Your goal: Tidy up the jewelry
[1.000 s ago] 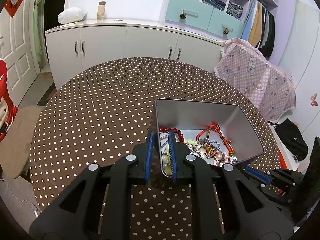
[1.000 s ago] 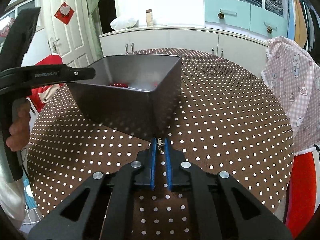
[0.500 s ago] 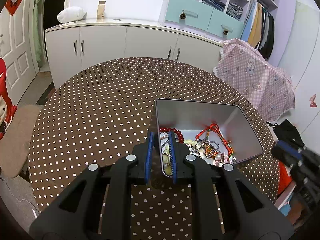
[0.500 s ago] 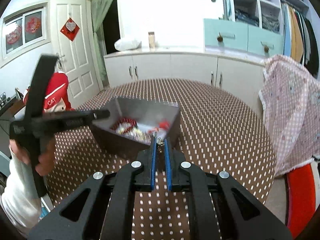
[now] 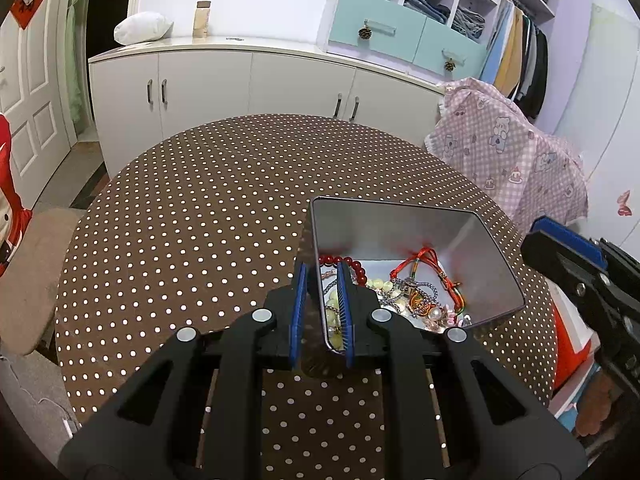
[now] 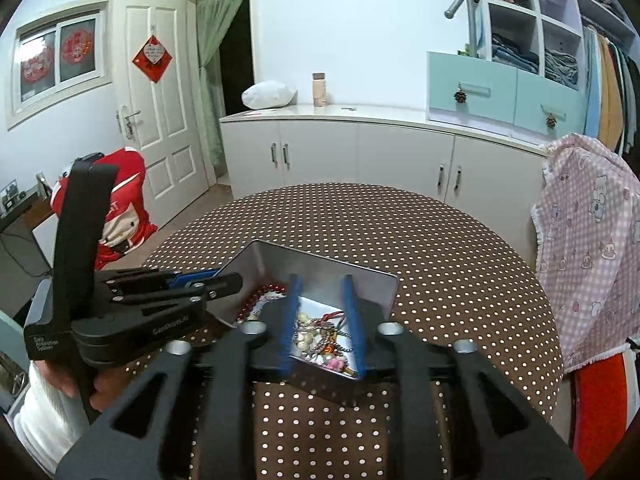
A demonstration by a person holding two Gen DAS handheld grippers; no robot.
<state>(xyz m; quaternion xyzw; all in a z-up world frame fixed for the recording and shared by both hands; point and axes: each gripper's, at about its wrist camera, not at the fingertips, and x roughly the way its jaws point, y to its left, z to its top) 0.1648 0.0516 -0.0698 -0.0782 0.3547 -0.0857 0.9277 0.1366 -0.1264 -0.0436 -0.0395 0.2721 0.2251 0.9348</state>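
A: Where does the jewelry [image 5: 404, 294] sit?

B: Piled in the metal tin [image 5: 486, 276] on the dotted table [image 5: 192, 216]: red beads, pale beads, chains, a red cord, all tangled on the tin's floor.

A: And the hand-held grippers?

B: The left hand-held gripper [image 5: 321, 312] is clamped on the tin's near-left wall, one pad outside, one inside. The right hand-held gripper [image 6: 322, 322] hangs over the tin, and its jaws have just been opening. I see nothing between them, only the heap below showing through the gap. Whether the small piece has landed in the tin I cannot pick out among the rest.

A: What could go wrong from here?

B: The tin looks light and is pinched at one wall only. A twist or lift of the left hand would likely tip it and slide the heap toward the low edge, perhaps over the rim.

A: Anything with the right one?

B: If it dips back in with the jaws spread, a fingertip [image 6: 352, 312] could catch a chain or the cord loop. The pieces look knotted together, so one snag might drag several out.

A: And the table?

B: I see no loose pieces on the cloth in either view, though the grippers hide the near part.
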